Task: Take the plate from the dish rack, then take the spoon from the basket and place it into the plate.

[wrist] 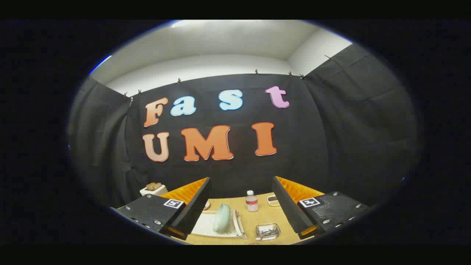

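A pale green plate [222, 218] stands on edge in a white dish rack [217, 225] on the wooden table, below and between my fingers, nearer the left one. To the right of the rack sits a small clear basket [268, 231] holding a spoon [265, 233], whose shape is hard to make out. My gripper [241, 200] hovers high above the table, open wide, with nothing between its fingers. The left finger hides the rack's left part.
A small capped bottle [252, 201] stands beyond the rack near the table's middle. A dish with dark contents [272, 200] lies by the right finger. A white toaster with bread [153, 188] sits at the far left. Black cloth walls close the booth.
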